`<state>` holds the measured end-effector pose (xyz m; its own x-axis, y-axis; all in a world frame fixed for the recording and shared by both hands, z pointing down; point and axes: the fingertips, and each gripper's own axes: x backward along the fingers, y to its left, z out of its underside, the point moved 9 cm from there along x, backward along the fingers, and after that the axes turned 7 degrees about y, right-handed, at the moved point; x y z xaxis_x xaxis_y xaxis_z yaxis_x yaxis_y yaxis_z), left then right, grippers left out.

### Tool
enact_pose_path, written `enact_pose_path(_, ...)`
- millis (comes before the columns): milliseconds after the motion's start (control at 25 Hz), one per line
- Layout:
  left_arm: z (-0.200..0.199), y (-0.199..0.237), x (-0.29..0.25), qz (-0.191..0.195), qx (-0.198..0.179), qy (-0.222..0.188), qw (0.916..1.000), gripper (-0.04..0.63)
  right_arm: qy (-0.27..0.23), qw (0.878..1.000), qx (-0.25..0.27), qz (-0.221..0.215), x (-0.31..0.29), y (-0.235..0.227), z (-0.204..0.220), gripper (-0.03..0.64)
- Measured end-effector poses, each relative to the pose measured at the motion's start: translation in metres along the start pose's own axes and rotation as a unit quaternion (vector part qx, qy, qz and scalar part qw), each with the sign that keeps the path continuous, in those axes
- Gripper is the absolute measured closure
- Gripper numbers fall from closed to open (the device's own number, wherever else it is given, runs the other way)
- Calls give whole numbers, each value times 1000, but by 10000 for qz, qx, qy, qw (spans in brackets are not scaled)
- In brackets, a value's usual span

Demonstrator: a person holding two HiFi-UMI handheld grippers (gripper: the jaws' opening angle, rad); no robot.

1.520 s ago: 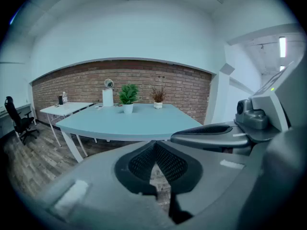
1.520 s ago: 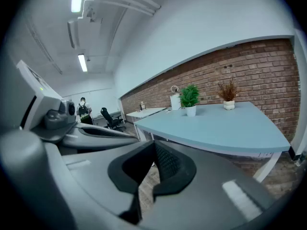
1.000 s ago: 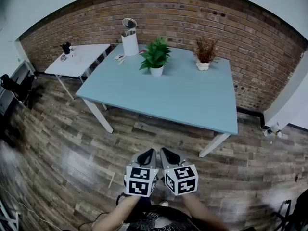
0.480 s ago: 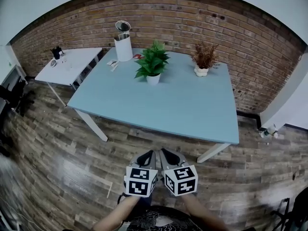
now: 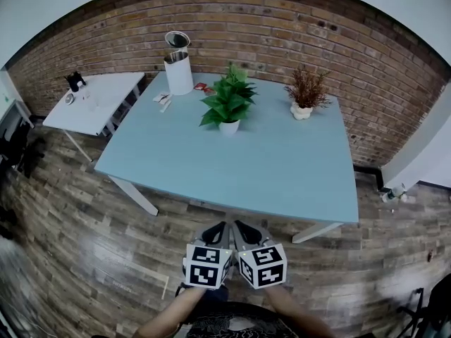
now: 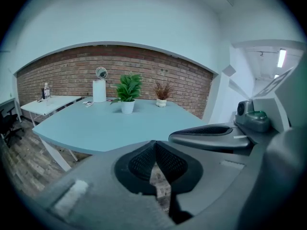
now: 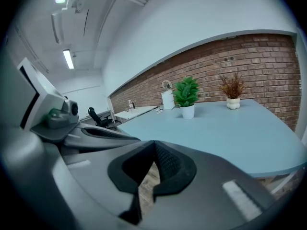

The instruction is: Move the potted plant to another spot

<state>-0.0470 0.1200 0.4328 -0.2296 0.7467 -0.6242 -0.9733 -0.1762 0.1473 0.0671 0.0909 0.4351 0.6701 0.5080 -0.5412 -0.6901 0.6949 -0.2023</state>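
Observation:
The green potted plant [image 5: 229,108], leafy in a small white pot, stands on the far half of the light-blue table [image 5: 268,167]; it also shows as the plant [image 6: 127,92] in the left gripper view and the plant [image 7: 186,97] in the right gripper view. My left gripper [image 5: 220,226] and right gripper [image 5: 238,224] hang side by side over the wooden floor, just short of the table's near edge. Both are shut with nothing between their jaws, seen again at the left gripper [image 6: 155,143] and right gripper [image 7: 154,143]. The plant is far beyond both.
A dried brown plant [image 5: 305,94] in a white pot stands at the table's far right. A tall white bin [image 5: 177,65] and small items [image 5: 163,98] sit at the far left corner. A white side table [image 5: 91,101] stands left; a brick wall [image 5: 282,27] runs behind.
Both grippers and the head have moved toward the table, which now lies nearer and larger in view. The jaws have stayed shut and the plant has not moved.

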Motion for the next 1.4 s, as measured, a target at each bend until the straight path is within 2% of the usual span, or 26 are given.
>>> enact_pose_path(480, -35, 70, -24, 223, 6, 10, 9998, 600, -29, 9993, 27, 377, -58, 5, -48, 611)
enact_pose_path(800, -53, 90, -37, 336, -65, -63, 9994, 600, -59, 9981, -15, 606, -77, -5, -66, 611)
enact_pose_path(1200, -80, 107, -66, 287, -109, -116, 9995, 600, -149, 9977, 72, 662, -108, -34, -95, 604)
enact_pose_path(1400, -100, 117, -88, 122, -100, -121, 9998, 600, -160, 9975, 211, 649, -126, -57, -114, 600)
